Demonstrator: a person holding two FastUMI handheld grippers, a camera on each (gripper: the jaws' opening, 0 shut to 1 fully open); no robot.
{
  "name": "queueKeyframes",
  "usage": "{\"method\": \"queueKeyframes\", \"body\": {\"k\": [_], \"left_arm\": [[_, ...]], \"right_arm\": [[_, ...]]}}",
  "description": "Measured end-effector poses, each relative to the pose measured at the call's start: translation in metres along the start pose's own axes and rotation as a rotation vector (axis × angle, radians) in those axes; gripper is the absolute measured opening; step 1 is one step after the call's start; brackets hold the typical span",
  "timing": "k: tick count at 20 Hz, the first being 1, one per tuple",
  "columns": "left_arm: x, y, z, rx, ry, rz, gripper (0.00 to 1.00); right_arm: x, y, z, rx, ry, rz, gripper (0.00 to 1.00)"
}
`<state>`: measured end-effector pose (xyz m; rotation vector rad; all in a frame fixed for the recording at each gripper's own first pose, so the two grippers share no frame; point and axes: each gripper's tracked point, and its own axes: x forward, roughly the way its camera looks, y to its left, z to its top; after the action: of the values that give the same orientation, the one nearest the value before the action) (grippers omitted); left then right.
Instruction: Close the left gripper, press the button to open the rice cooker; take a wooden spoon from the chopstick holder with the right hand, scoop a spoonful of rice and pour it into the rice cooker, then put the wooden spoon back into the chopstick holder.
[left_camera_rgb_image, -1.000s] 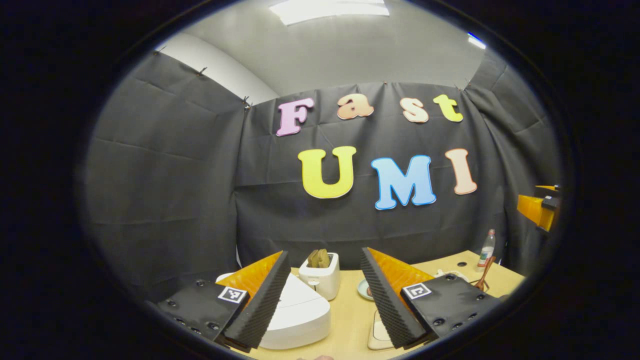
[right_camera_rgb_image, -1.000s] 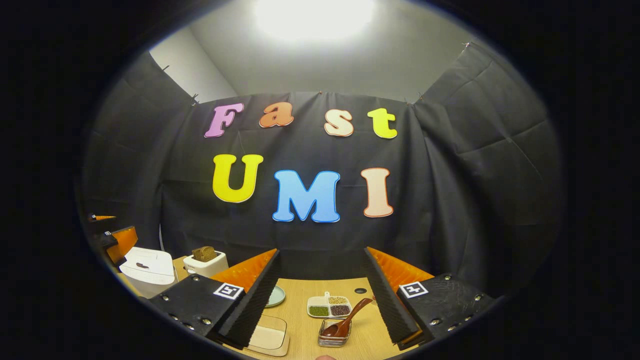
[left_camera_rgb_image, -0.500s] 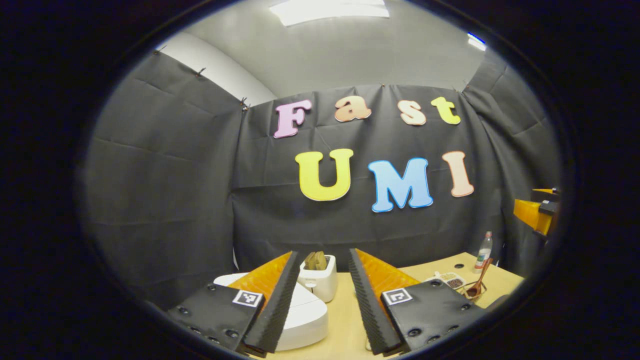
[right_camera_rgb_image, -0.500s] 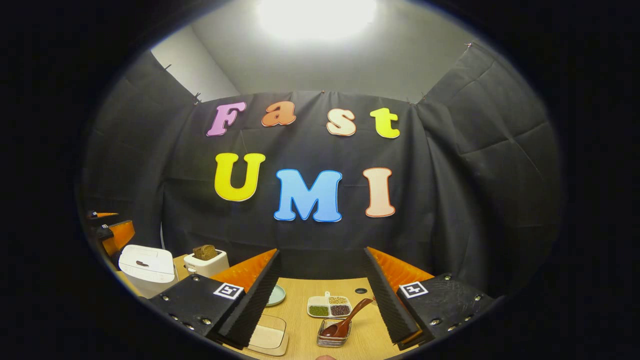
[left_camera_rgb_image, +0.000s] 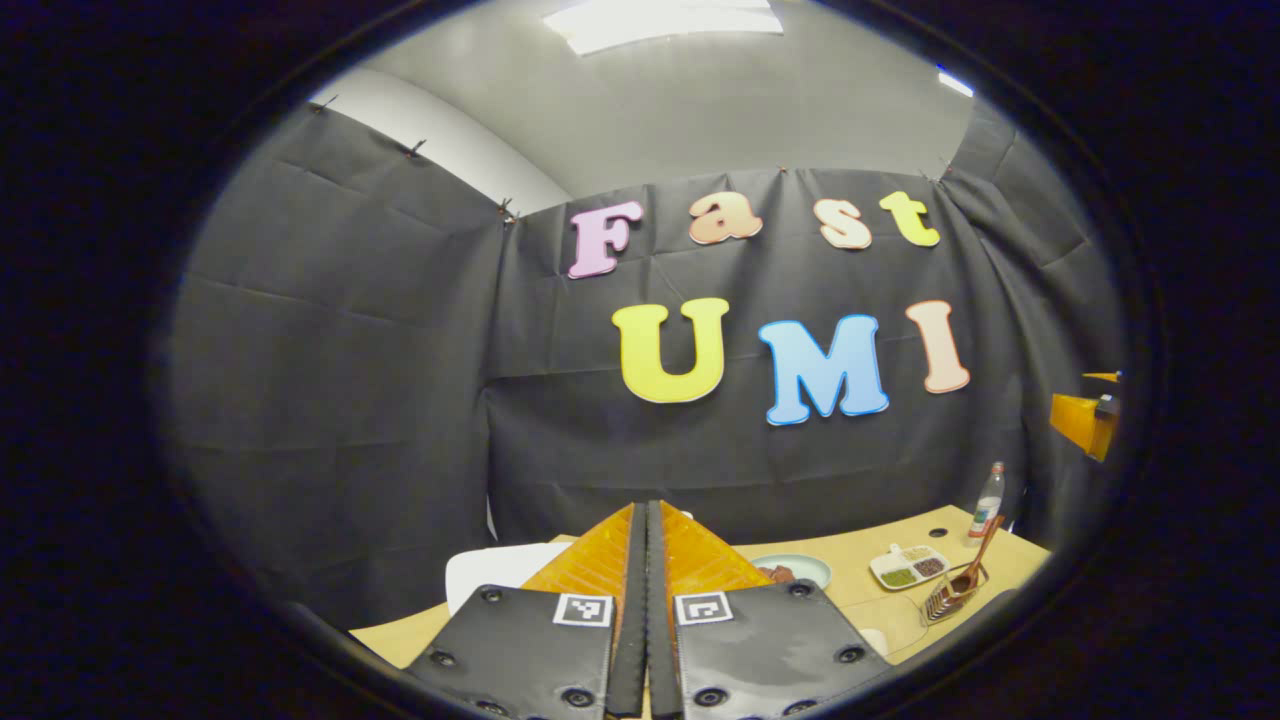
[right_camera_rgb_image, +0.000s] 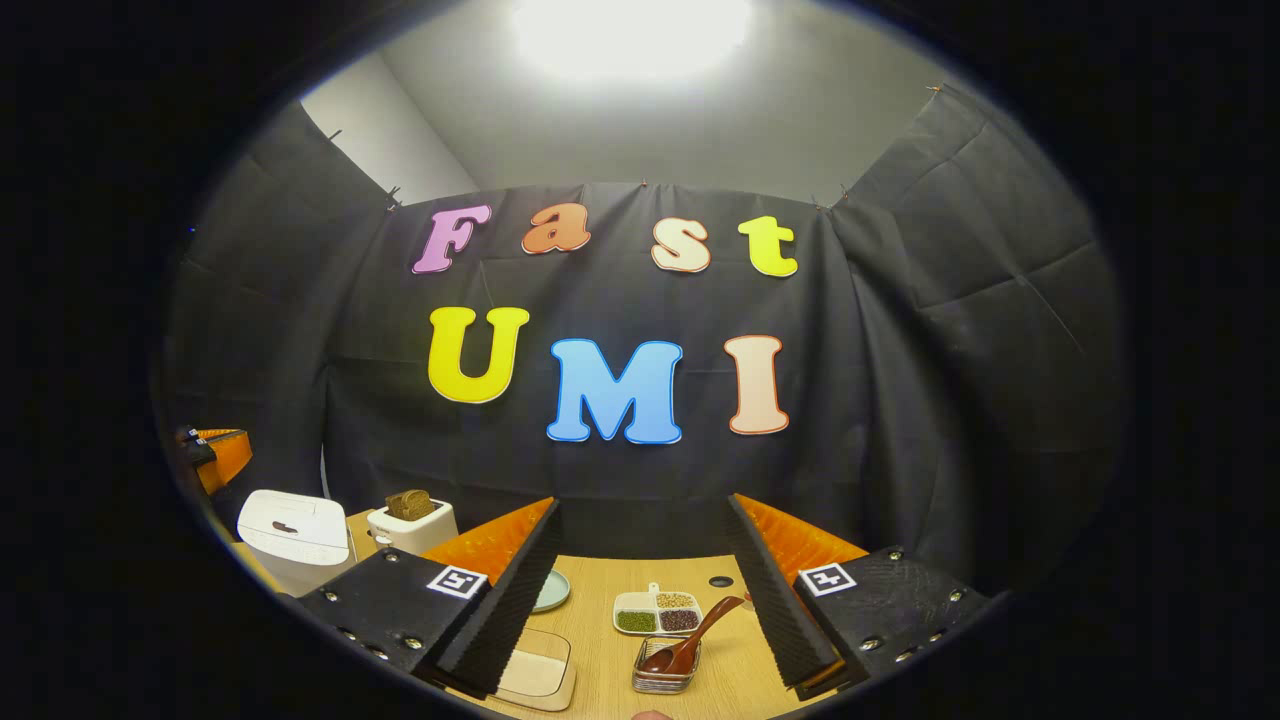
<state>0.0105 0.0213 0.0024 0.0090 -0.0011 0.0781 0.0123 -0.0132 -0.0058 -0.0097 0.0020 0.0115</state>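
Judging by the views, only the first step is done: the left gripper (left_camera_rgb_image: 647, 520) is clenched on nothing, the cooker (right_camera_rgb_image: 297, 533) lid is down and the button is unpressed. The right gripper (right_camera_rgb_image: 645, 545) is released; the spoon (right_camera_rgb_image: 692, 640) is seen in its holder (right_camera_rgb_image: 664, 672), right of the cooker. The rice cannot be made out.

Pale matt wood grain seen on the table (right_camera_rgb_image: 610, 655), smooth glossy white plastic on the rice cooker (right_camera_rgb_image: 295, 530), a polished dark wooden spoon (right_camera_rgb_image: 690, 640) held in a shiny wire chopstick holder (right_camera_rgb_image: 665, 680), ribbed matt pads (right_camera_rgb_image: 500, 600) on the right gripper (right_camera_rgb_image: 640, 590), creased matt cloth on the wall (right_camera_rgb_image: 950, 350)
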Motion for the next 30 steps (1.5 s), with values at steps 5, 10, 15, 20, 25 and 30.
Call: {"method": "queueKeyframes", "body": {"k": [5, 10, 15, 20, 25, 30], "left_arm": [[0.022, 0.017, -0.019, -0.003, 0.044, 0.023, 0.09], [0.050, 0.047, -0.047, -0.022, 0.100, 0.066, 0.11], [0.074, 0.072, -0.091, 0.000, 0.171, 0.106, 0.11], [0.092, 0.093, -0.145, -0.014, 0.263, 0.135, 0.09], [0.097, 0.099, -0.178, -0.029, 0.332, 0.146, 0.12], [0.095, 0.094, -0.205, -0.040, 0.400, 0.146, 0.09]], "right_arm": [[-0.003, -0.003, -0.001, -0.003, 0.005, -0.017, 0.98], [-0.008, -0.010, -0.002, -0.020, 0.015, -0.050, 0.98], [-0.012, -0.010, -0.004, -0.024, 0.030, -0.071, 0.98], [-0.017, -0.008, -0.010, -0.044, 0.051, -0.077, 0.98], [-0.019, -0.009, -0.012, -0.060, 0.064, -0.083, 0.98], [-0.019, -0.010, -0.015, -0.070, 0.071, -0.085, 0.98]]}}
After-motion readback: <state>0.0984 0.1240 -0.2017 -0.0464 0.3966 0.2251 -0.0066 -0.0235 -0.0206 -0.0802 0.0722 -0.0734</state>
